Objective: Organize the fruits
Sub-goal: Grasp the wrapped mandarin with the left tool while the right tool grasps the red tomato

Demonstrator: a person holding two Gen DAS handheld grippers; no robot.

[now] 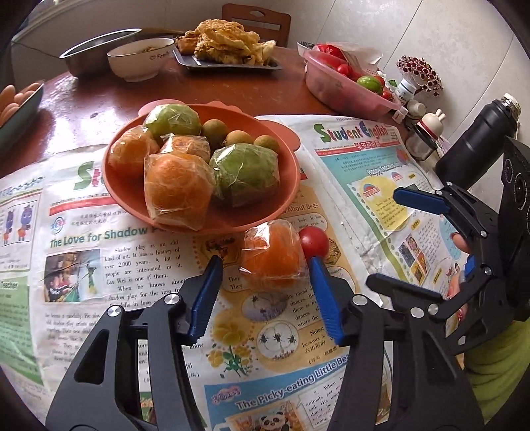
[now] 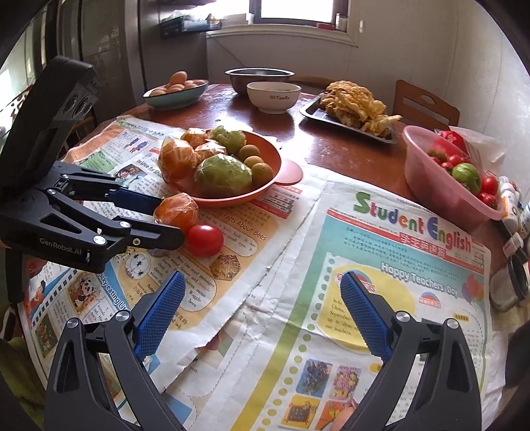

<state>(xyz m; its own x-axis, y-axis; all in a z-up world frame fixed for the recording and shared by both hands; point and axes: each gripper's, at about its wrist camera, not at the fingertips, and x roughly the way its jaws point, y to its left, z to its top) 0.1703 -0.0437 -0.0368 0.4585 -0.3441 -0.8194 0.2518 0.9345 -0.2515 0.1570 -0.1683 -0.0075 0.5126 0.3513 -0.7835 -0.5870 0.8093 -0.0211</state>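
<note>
Wrapped orange (image 1: 271,257) lies on the newspaper (image 1: 139,265) just in front of the terracotta plate (image 1: 291,159), with a red tomato (image 1: 314,244) touching its right side. The left gripper (image 1: 265,262) has its blue fingers (image 1: 321,288) on either side of the orange; the right pad sits against the wrap, while the left pad looks slightly clear, so a firm hold cannot be confirmed. The plate carries more wrapped oranges (image 1: 177,190), two wrapped green fruits (image 1: 245,175) and small brown round fruits (image 1: 238,137). The right gripper (image 2: 261,291) hangs over the newspaper with its jaws wide and nothing between them. Newspaper sheets cover the near half of a round reddish-brown table (image 2: 331,146). Farther back stand a pink bowl of tomatoes (image 2: 430,185), a tray of fried food (image 2: 357,106), a white bowl (image 2: 273,96), a steel bowl (image 2: 258,78) and a dish of eggs (image 2: 175,89). A wooden chair (image 2: 425,106) and a window (image 2: 298,13) lie beyond.
</note>
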